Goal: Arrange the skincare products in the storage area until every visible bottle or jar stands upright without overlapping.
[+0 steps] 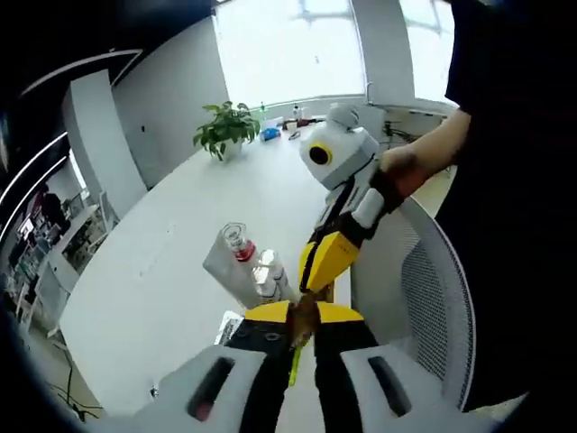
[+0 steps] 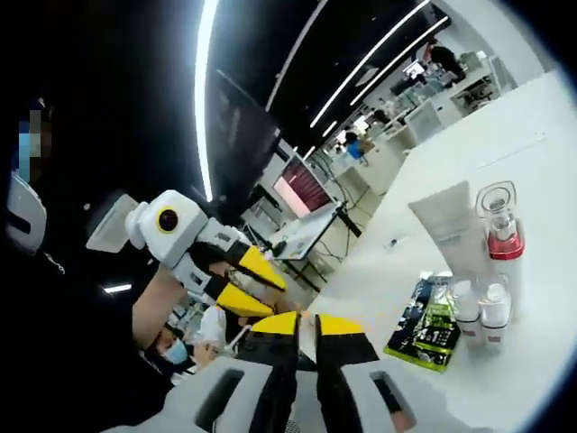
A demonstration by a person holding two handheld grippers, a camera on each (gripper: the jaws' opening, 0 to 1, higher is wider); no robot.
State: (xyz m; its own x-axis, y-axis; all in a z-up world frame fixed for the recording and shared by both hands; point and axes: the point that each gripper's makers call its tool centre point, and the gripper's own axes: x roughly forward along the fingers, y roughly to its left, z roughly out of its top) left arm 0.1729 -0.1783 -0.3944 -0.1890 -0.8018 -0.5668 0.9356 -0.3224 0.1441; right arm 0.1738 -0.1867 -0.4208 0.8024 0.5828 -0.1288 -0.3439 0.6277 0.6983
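**Both tongs clenched, off the products**

In the left gripper view my left gripper (image 1: pixel 303 327) has its yellow tips pressed together, nothing between them. My right gripper (image 1: pixel 326 262) comes in from the right side, held by my hand (image 1: pixel 404 171), and its yellow tips sit just above my left ones, close to touching; I cannot tell if they touch.

Landmark: the white tube (image 1: pixel 227 271) on the white table (image 1: pixel 162 271). It stands just beyond my left tips, slightly left of them. The clear bottle with the red collar (image 1: pixel 238 242) is right beside it, and two small white bottles (image 1: pixel 267 278) stand between the tube and the right gripper's tips. All look upright, packed tight.

In the right gripper view my right gripper (image 2: pixel 306 327) is shut tight too, empty. The white tube (image 2: pixel 451 230) is well to the right of the tips, red-collar bottle (image 2: pixel 501 236) beside it, small white bottles (image 2: pixel 480 311) in front, and a green-and-black sachet (image 2: pixel 422 327) lying flat at the tube's foot. My left gripper (image 2: pixel 242 284) shows just left of my tips.
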